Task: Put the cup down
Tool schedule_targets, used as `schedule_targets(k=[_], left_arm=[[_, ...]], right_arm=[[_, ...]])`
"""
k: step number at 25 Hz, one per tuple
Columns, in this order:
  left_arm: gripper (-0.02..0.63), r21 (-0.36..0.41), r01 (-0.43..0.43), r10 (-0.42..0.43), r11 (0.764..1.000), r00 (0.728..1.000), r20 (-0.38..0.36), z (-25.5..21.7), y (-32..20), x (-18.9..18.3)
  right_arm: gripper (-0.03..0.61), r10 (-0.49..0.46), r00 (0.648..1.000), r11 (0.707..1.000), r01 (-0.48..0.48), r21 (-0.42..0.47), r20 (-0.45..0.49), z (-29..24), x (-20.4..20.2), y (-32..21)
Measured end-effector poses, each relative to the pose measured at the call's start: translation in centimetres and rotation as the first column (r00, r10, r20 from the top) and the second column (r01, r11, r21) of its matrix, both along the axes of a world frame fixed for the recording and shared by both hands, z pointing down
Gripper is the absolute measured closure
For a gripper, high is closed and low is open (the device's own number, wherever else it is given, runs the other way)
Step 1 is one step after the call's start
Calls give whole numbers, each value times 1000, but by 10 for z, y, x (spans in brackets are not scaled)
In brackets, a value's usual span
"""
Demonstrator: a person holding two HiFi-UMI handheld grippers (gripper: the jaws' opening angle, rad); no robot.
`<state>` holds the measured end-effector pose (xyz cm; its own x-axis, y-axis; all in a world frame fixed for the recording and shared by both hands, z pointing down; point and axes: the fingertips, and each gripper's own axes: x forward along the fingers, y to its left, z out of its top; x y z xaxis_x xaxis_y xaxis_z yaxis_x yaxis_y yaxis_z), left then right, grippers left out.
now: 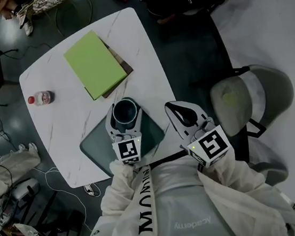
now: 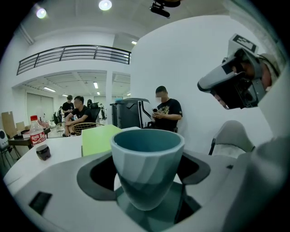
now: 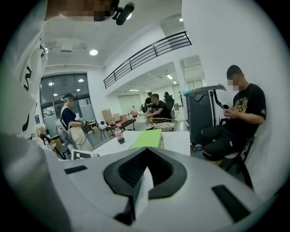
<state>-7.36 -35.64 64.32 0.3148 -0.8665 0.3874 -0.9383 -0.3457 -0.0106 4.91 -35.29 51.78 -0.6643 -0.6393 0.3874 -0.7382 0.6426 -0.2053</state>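
White marble tabletop point(image 1: 58, 137) with rounded corners fills the middle of the head view, dark floor all round it. A teal cup point(image 1: 125, 110) point(image 2: 147, 167) stands upright between the jaws of the left gripper point(image 1: 124, 119), which close on its ribbed sides from left and right, its mouth open upward. It sits over the far corner of a dark green mat point(image 1: 97, 148) lying at the table's near edge; whether its base touches the mat cannot be told. Beyond the cup, a strip of bare marble separates the mat from a lime-green pad point(image 1: 94, 63) that lies on a brown book point(image 1: 124, 69). To the left, wide bare marble runs out to a red-capped bottle point(image 1: 41, 98) near the table's left edge. The right gripper point(image 1: 182, 114) point(image 3: 144, 176) hovers by the table's near right corner, jaws pressed together with nothing between them, apart from the cup. A grey chair point(image 1: 252, 95) stands off the table's right side.
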Motion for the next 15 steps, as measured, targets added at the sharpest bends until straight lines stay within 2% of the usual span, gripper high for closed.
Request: schedule_targets(k=[15], left_arm=[[221,22,2,-1,1000,1000,-14,0,-8,2]], right_arm=[[572,-10,1000,1000,10,-27,-3,7,-3,-5]])
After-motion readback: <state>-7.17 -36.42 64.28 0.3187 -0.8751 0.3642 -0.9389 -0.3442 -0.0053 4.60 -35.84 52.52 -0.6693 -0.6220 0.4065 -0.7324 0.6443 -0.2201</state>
